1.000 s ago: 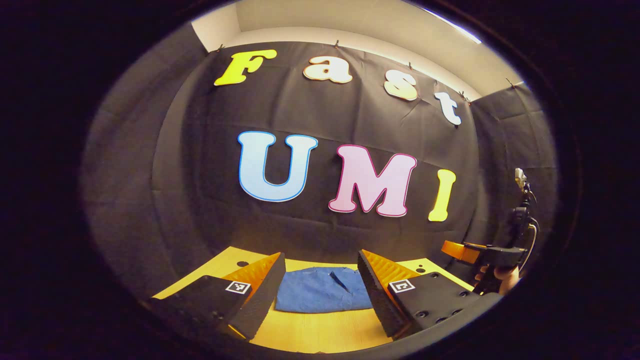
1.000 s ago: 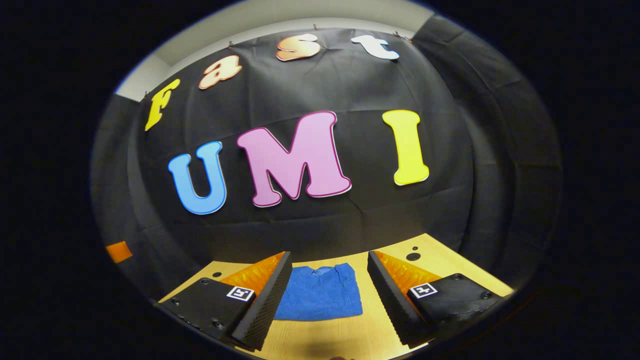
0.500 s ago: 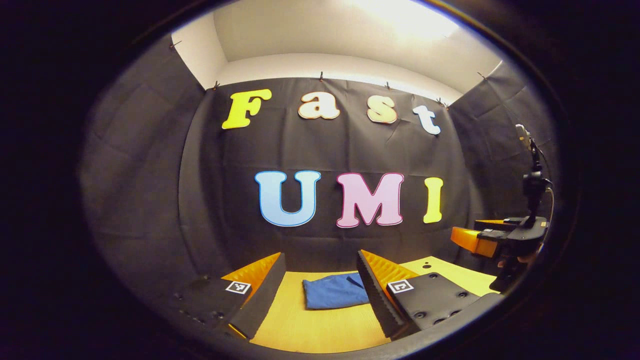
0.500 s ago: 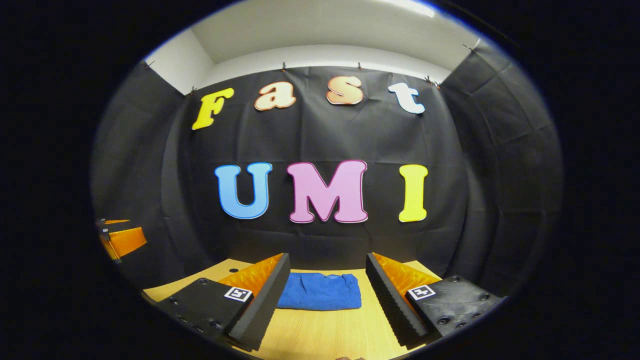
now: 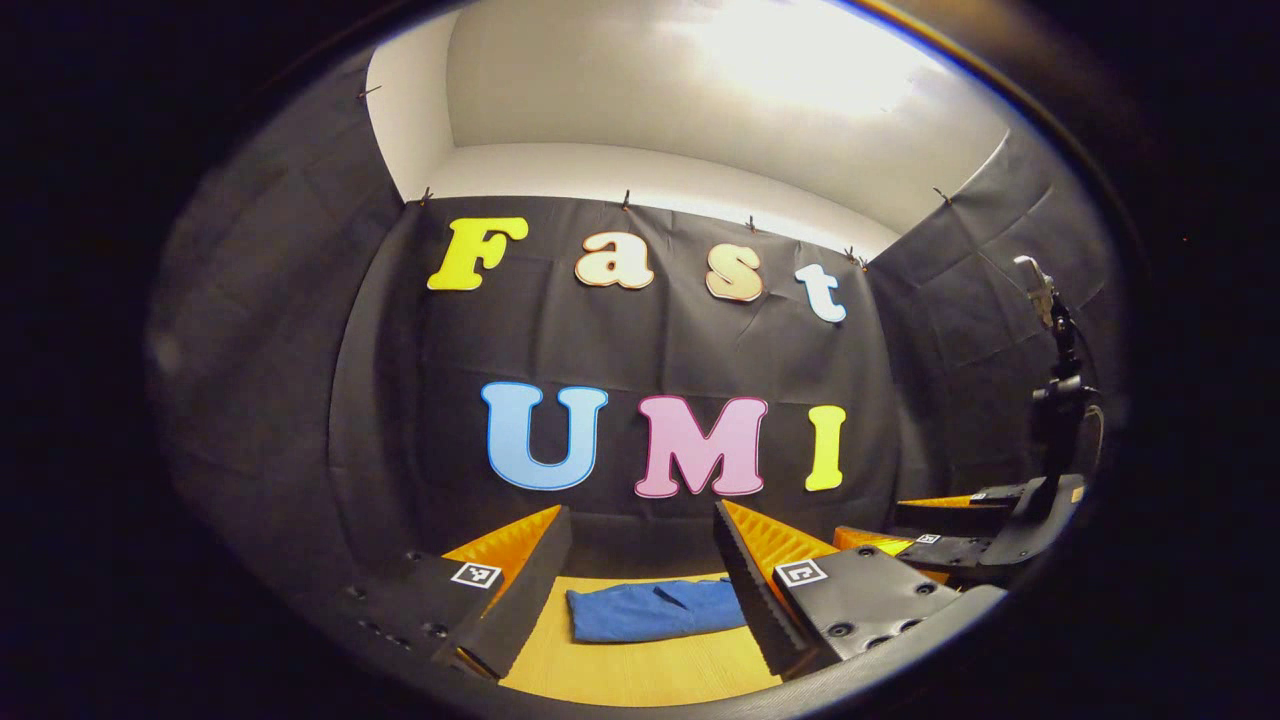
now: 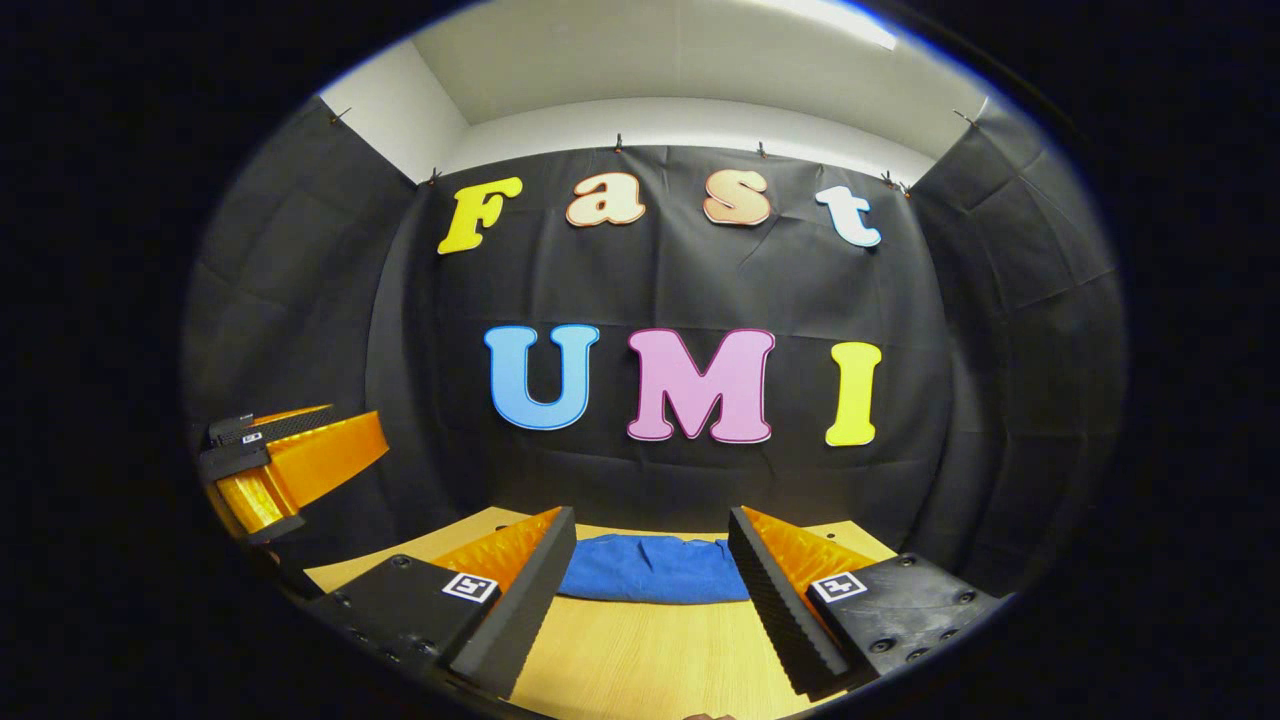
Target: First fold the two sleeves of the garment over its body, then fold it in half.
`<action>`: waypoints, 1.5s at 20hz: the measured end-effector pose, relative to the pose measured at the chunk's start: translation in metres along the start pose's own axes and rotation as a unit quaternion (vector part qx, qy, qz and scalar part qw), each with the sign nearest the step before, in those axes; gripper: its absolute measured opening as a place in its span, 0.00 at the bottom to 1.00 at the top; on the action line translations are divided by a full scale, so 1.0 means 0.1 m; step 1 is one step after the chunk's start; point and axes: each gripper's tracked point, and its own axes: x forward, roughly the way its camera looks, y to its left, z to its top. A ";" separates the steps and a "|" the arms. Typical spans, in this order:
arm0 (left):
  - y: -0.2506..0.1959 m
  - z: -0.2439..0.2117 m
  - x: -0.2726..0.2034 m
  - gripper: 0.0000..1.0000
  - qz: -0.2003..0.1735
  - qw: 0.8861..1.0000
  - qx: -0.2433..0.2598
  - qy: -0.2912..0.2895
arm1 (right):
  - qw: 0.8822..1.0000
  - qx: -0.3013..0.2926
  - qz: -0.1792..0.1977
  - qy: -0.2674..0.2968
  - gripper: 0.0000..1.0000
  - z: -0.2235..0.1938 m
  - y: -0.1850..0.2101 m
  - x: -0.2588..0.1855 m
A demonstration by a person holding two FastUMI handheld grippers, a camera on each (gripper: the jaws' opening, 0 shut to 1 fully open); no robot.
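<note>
- blue garment (image 5: pixel 655 611) lies folded into a flat bundle on the wooden table (image 5: pixel 640 675), toward the far edge by the black wall
- left gripper (image 5: pixel 640 585) is held above the table, jaws wide, nothing between them; its right finger cuts off the bundle's right end
- right gripper (image 6: pixel 650 590) same deal, jaws wide and empty, garment (image 6: pixel 652 571) seen in the gap, both ends hidden behind the fingers
</note>
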 end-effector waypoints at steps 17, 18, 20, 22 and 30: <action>0.34 -0.02 0.03 0.81 0.022 1.000 0.000 0.008 | 0.999 0.007 -0.040 -0.011 0.97 0.05 -0.12 -0.05; 0.33 -0.04 0.02 0.81 0.022 1.000 -0.001 0.011 | 0.999 0.006 -0.042 -0.013 0.97 0.06 -0.14 -0.06; 0.31 -0.06 0.02 0.82 0.019 1.000 -0.004 0.017 | 0.999 0.005 -0.045 -0.010 0.97 0.05 -0.18 -0.05; 0.30 -0.07 0.02 0.82 0.016 1.000 0.000 0.021 | 0.999 0.007 -0.046 -0.006 0.97 0.02 -0.21 -0.03; 0.31 -0.09 0.02 0.81 0.024 0.999 0.002 0.031 | 0.999 0.004 -0.045 -0.006 0.97 0.03 -0.21 -0.02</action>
